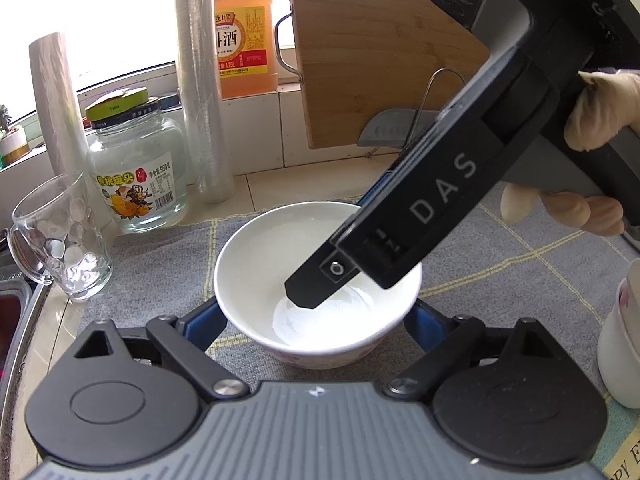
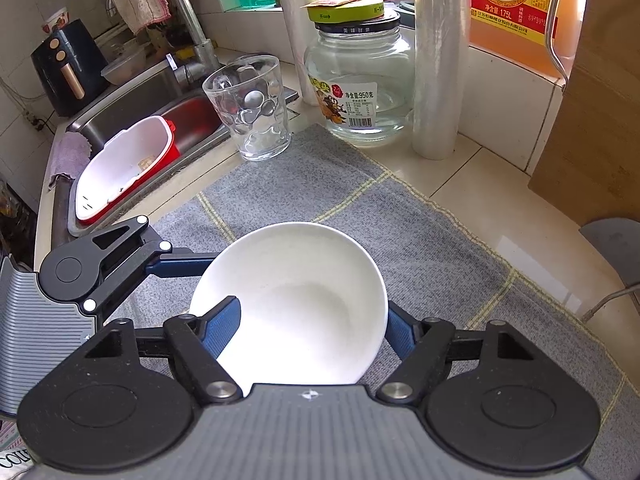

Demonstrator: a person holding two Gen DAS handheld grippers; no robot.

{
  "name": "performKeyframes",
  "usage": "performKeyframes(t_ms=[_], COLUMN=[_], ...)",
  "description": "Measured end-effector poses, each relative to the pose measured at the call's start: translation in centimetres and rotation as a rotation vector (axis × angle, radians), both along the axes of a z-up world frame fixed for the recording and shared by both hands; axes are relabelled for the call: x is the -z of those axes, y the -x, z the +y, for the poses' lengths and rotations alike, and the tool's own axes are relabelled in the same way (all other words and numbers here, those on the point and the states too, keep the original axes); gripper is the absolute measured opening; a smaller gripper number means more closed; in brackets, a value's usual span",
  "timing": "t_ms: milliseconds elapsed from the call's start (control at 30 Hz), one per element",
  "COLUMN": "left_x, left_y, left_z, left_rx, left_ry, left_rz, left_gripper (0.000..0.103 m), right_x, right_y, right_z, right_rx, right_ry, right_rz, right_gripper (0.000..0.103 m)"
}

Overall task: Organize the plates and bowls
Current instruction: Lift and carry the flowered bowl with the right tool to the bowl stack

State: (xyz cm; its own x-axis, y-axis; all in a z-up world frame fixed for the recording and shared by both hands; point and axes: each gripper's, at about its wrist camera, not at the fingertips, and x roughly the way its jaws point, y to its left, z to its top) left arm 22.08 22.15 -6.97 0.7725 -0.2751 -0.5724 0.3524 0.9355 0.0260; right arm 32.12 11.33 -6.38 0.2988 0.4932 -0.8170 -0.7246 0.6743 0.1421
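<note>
- Right gripper (image 2: 312,328) is clamped on the rim wall of a white, round ceramic bowl (image 2: 296,300): 1 blue pad (image 2: 222,330) lies inside the bowl at 9 o'clock, the other presses the outside wall at 3 o'clock.
- Left gripper (image 1: 316,320) stands wide, its blue fingers either side of the same bowl's lower wall; whether its pads touch the wall cannot be told.
- That bowl sits on a grey woven cloth with yellow grid lines (image 2: 420,240), spread on the tiled bench (image 2: 480,184).
- Near the bowl, at about 11 o'clock in the right wrist view, stands a clear dimpled glass mug (image 2: 252,108); at 1 o'clock a glass jar with a green lid (image 2: 360,80).
- Risks, as I judge them: the grip takes only 1 side of the rim, so a lift could tilt the bowl and let the glazed wall slip from the pads.
- If the left gripper's fingers close or drag, they could shove the bowl and twist it in the right grip.
- A wide swing toward 11 o'clock could knock the mug.
</note>
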Motion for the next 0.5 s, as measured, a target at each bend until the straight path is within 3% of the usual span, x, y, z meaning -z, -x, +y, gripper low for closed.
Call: performKeyframes(t_ms=[500], left_x=[-3.7], left_y=[4.4], left_z=[-2.0], left_rx=[0.070], left_ry=[-0.001], left_rz=[-0.012], left_gripper=[0.094], right_x=[-3.8], right_y=[5.3], right_z=[-2.8], right_rx=[0.025], right_ry=[-0.060], right_rz=[-0.028], right_gripper=[0.081])
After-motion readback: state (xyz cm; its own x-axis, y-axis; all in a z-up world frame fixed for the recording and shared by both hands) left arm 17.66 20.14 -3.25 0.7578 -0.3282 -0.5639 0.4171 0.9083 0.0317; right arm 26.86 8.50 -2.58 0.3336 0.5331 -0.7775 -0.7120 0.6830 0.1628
